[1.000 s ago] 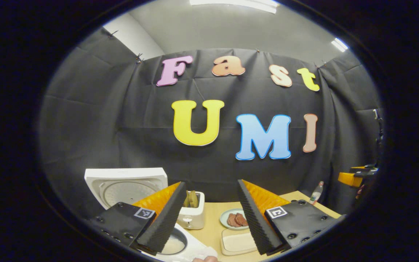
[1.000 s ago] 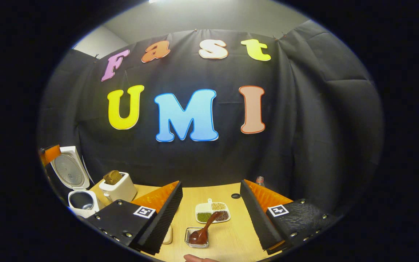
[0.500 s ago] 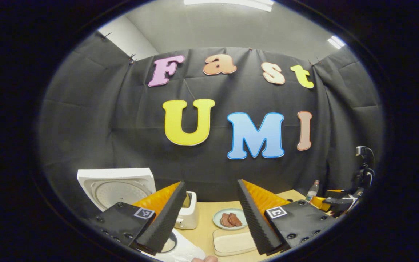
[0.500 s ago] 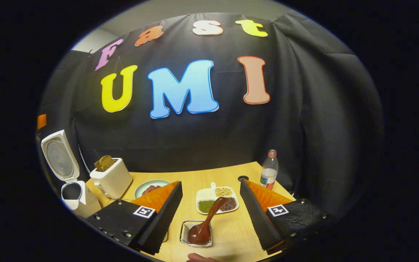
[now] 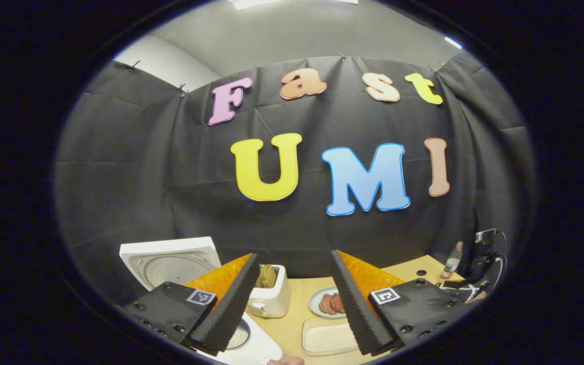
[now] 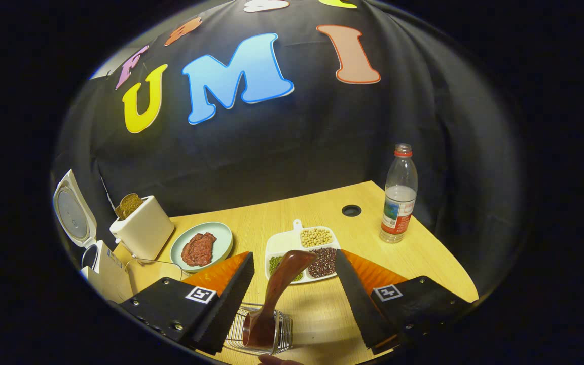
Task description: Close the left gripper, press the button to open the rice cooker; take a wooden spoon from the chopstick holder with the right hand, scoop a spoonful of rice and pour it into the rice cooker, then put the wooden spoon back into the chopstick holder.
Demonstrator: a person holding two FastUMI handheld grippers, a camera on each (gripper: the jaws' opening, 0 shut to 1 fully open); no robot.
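Step in hand: I judged this to be the reach for the dark brown wooden spoon [image 6: 279, 291], which stood bowl-down in the clear wire-sided chopstick holder [image 6: 260, 332] at the near edge of the pale wooden table [image 6: 424, 258].
Doing it well: I would bring my fingers down either side of the slanting handle, grip below its broad top end, then lift straight up so the light holder would not tip.
Right gripper [image 6: 294, 299]: It hung spread wide above the holder, the handle rising between its fingers and touching neither.
Left gripper [image 5: 292, 299]: It hovered spread apart and empty, level, facing the far wall.
White rice cooker [image 5: 251, 344]: It sat at the near left with its lid [image 5: 170, 263] up, so the button step looked done.
Rice: The white divided dish [image 6: 299, 248] of grains and beans lay just beyond the spoon; its rice compartment I could not pick out.
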